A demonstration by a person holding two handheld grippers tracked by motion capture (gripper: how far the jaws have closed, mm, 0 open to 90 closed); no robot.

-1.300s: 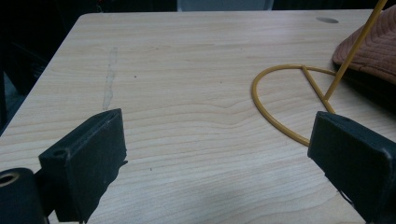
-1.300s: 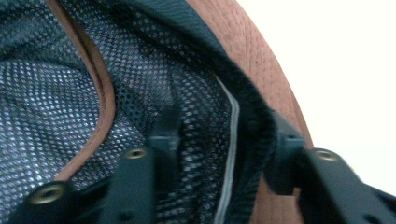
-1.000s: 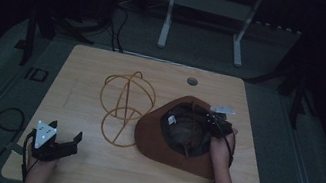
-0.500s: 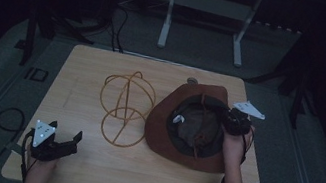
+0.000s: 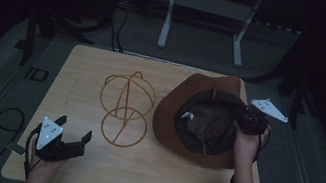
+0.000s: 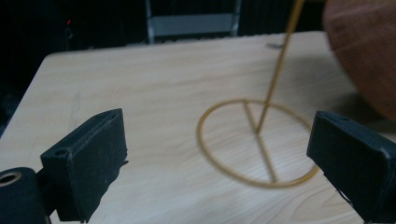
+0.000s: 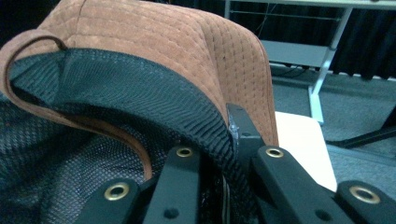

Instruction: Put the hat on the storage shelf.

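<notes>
1. The brown hat (image 5: 196, 123) sits at the right side of the table (image 5: 84, 67), tipped up so its dark mesh lining faces the high camera (a small white tag shows inside).
2. The right gripper (image 5: 246, 117) is at the hat's right edge, its jaws squeezed together on the rim where lining meets suede (image 7: 232, 135).
3. The wire hat stand (image 5: 126, 108) is just to the left of the hat, upright, with its ring base flat on the wood.
4. The left gripper (image 5: 72, 137) is well to the left of the hat, near the table's front edge; its jaws stand wide apart with nothing between them, and the stand's base (image 6: 254, 140) lies beyond them.
</notes>
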